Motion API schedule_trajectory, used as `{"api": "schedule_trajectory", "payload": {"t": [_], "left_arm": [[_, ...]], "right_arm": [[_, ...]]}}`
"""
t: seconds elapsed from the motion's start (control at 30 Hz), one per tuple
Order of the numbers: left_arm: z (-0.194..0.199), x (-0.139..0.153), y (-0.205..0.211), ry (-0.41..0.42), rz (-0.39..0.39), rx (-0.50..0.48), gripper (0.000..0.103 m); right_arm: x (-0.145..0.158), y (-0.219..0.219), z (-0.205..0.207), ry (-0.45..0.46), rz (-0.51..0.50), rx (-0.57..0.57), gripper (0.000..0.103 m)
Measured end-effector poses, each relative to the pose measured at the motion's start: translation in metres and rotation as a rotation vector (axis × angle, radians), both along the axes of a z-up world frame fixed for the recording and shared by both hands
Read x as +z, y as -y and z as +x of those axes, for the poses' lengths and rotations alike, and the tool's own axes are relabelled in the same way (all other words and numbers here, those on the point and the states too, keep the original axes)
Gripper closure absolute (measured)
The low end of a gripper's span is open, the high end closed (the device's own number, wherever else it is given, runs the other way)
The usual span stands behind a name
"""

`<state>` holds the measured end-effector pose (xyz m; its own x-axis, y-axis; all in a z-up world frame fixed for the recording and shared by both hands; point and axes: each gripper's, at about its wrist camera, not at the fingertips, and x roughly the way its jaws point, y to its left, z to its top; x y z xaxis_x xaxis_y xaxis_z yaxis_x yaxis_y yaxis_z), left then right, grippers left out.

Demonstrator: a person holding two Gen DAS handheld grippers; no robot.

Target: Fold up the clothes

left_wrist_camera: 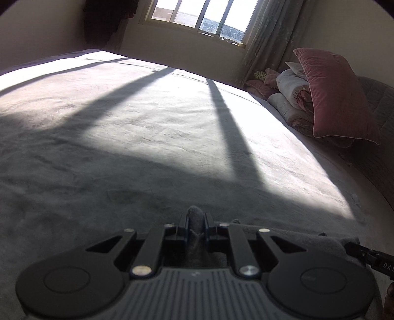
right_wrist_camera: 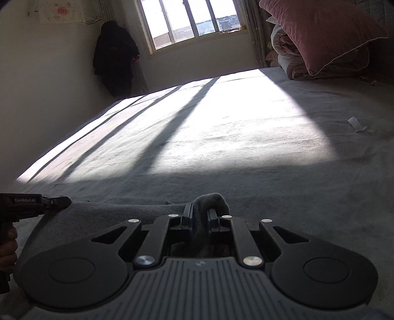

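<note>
A grey garment is held stretched between both grippers just above the grey bed. My left gripper is shut on a bunched edge of the garment, which runs off to the right toward the right gripper's tip. My right gripper is shut on the other edge, with a fold of cloth poking up between the fingers. The left gripper shows at the left of the right wrist view, holding the same cloth. Most of the garment is hidden under the grippers.
Pink pillows and rolled quilts are stacked at the bed's head on the right. A window is beyond the far edge, with a dark coat hanging in the corner. A small white scrap lies on the bed.
</note>
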<state>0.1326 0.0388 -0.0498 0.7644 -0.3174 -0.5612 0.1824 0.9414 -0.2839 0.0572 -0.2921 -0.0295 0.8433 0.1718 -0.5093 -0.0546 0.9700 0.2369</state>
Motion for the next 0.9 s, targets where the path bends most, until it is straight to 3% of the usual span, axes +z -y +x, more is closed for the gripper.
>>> {"api": "schedule_trajectory", "payload": {"t": [0.07, 0.17, 0.23, 0.3, 0.4, 0.57, 0.73, 0.9], "left_arm": [[-0.002, 0.001, 0.002, 0.015, 0.023, -0.003, 0.090], [-0.010, 0.014, -0.001, 0.042, 0.019, 0.020, 0.085], [-0.017, 0.024, -0.005, 0.065, 0.013, 0.040, 0.082], [-0.027, 0.034, -0.008, 0.098, -0.008, 0.040, 0.073], [-0.042, 0.043, -0.004, 0.136, -0.032, -0.007, 0.066], [-0.045, 0.034, 0.022, 0.152, 0.017, -0.122, 0.063], [-0.030, 0.000, 0.034, 0.091, 0.126, -0.162, 0.061], [-0.032, 0.009, 0.025, 0.102, 0.113, -0.137, 0.062]], "right_arm": [[0.001, -0.003, -0.003, 0.005, -0.028, 0.000, 0.091], [0.007, -0.007, -0.008, 0.012, -0.058, -0.001, 0.081], [0.013, -0.008, -0.013, 0.023, -0.078, -0.015, 0.063], [0.021, -0.010, -0.020, 0.052, -0.115, -0.042, 0.056], [0.029, -0.014, -0.027, 0.093, -0.137, -0.036, 0.055], [0.029, -0.030, -0.026, 0.120, -0.161, 0.034, 0.055], [0.003, -0.031, -0.007, 0.013, -0.220, 0.035, 0.056], [0.005, -0.015, -0.009, 0.007, -0.177, -0.008, 0.050]]}}
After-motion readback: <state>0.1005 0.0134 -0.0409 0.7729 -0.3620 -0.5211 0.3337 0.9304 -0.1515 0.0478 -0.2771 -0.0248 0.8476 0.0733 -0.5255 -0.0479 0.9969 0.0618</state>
